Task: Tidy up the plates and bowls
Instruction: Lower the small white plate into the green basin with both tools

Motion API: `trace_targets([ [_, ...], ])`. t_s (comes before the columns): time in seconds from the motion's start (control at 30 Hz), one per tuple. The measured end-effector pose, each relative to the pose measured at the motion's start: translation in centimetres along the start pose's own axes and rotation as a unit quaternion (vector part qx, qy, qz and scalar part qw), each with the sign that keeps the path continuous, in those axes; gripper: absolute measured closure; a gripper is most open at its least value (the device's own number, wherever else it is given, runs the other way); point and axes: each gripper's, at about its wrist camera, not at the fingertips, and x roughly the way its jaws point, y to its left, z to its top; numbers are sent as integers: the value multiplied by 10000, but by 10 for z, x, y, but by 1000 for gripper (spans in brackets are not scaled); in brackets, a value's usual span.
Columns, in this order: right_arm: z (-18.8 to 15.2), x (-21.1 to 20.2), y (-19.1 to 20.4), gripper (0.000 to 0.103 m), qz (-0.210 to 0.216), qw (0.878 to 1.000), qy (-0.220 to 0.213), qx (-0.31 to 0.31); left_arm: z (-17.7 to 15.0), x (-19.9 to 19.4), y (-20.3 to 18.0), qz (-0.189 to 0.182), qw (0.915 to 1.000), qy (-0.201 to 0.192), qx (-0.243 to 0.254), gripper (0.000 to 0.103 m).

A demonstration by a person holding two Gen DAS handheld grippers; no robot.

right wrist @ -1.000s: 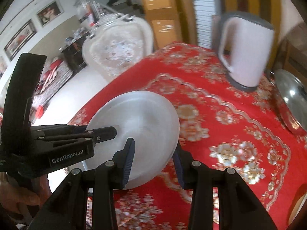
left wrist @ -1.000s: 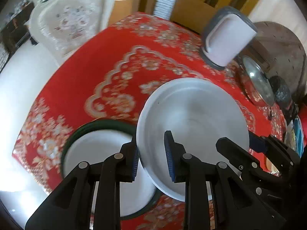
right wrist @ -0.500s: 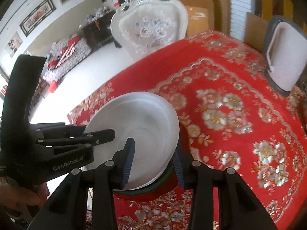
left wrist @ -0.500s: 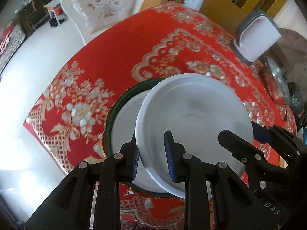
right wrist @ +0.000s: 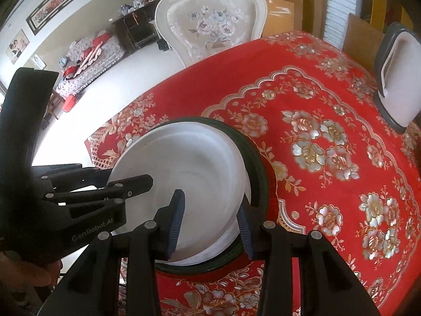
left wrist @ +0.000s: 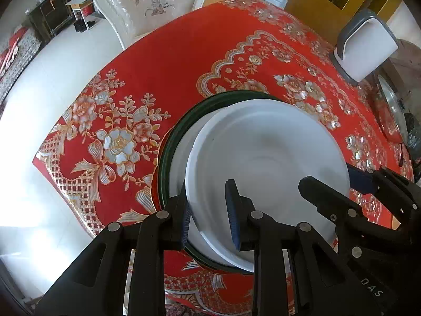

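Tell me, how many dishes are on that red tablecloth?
2: a white plate gripped by both grippers at opposite rims, directly over a green-rimmed plate lying on the cloth. More could be hidden beneath them.

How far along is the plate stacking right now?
Nearly stacked: the white plate sits over the green-rimmed plate, off-centre toward one side. Left gripper and right gripper each straddle its rim; contact is unclear. Left: release and centre it. No other dishes show.
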Motion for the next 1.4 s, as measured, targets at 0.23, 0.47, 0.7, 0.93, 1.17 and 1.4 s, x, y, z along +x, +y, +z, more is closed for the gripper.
trace_targets([
  [0.23,-1,6,3,63,-117,9998,110,-106,-1,9,1,91,9999,-31,30,79],
  [0.47,-3,13,2,60,-153,9994,286,-120,-1,14,-4,262,9995,-70,165,79],
  [0.7,-4,11,4,56,-100,9993,338,-153,-1,17,-6,373,9989,-81,266,79],
  [0.93,-6,6,6,56,-107,9988,424,-218,-2,20,-9,462,9983,-117,333,79],
  [1.17,-6,3,2,56,-134,9989,413,-180,-2,21,-12,544,9977,-140,371,79],
  [1.4,-6,-7,-3,56,-82,9994,314,-83,-2,20,-13,572,9975,-157,387,78],
])
